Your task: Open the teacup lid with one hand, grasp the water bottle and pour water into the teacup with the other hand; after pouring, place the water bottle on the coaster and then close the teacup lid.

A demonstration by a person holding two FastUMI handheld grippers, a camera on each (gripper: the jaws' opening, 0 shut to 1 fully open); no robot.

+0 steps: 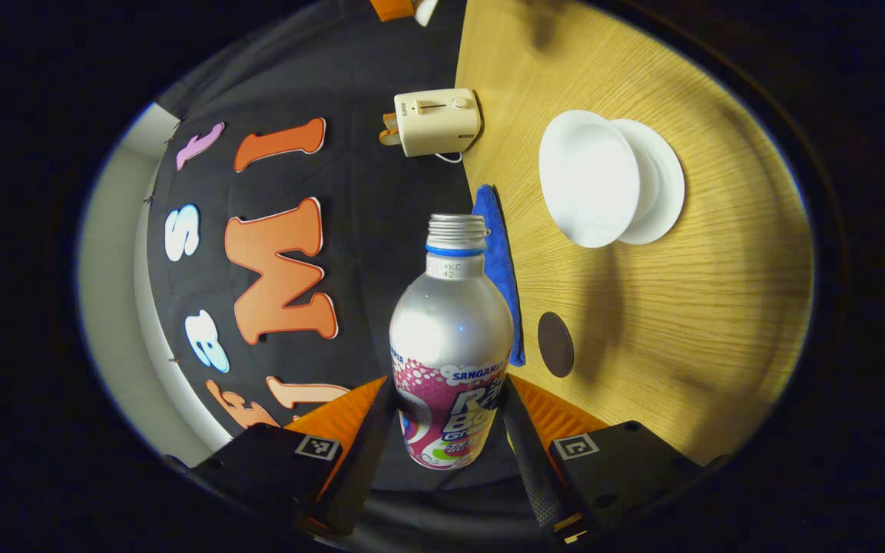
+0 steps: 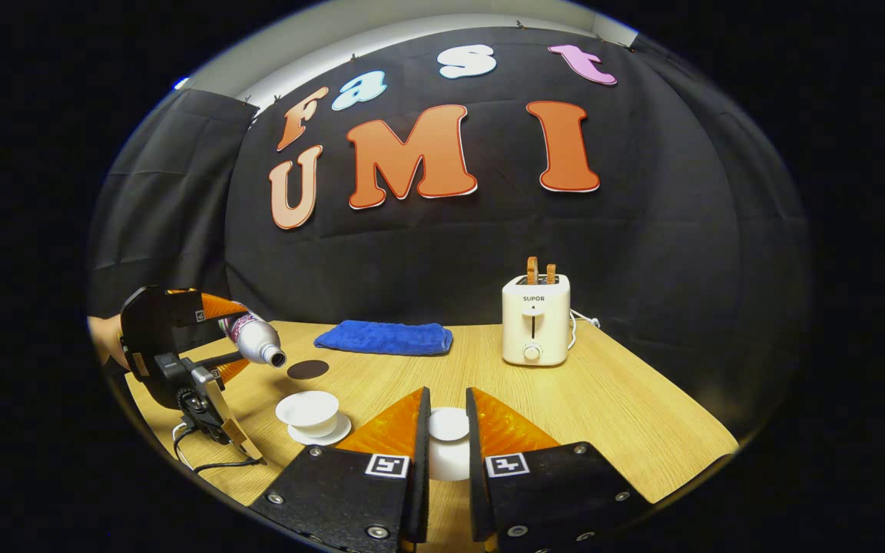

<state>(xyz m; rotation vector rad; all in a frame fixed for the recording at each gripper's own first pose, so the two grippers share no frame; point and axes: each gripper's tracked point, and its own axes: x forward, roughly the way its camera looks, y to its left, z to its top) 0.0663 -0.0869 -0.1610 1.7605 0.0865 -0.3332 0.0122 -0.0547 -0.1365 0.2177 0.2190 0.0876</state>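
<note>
The left gripper (image 1: 449,430) is clamped on the water bottle (image 1: 451,346), one finger pressing each side of its printed lower body. In the left gripper view the bottle is a smooth silvery metal shape with a rounded shoulder, a blue ring under a bare threaded neck and no cap. The right gripper view shows that same left gripper (image 2: 246,338) from the side, near the worktop's left edge with a hand behind it: the water bottle (image 2: 252,338) lies tipped almost level, its open mouth toward the teacup (image 2: 309,410) and raised well above it.

The teacup (image 1: 588,178) is a plain white, glossy bowl with no lid on it, standing on a white saucer (image 1: 661,180) on the pale wood-grain worktop (image 1: 688,307). The coaster (image 1: 555,344) is a flat dark disc lying bare on the wood between the cup and the blue towel (image 1: 498,269); in the right gripper view the coaster (image 2: 308,369) sits just behind the cup, nearer the back edge.

The right gripper (image 2: 446,438) holds the teacup lid (image 2: 449,442), a small round white piece with a domed knob, squeezed between its fingers, toward the front edge of the worktop (image 2: 627,415) and to the right of the cup.

The right gripper view also shows the towel (image 2: 385,338) folded into a soft, nubby oblong along the back edge, and a cream toaster (image 2: 536,319) with two slices standing in its slots near the back right corner. The left gripper view catches the toaster (image 1: 438,121) turned sideways
</note>
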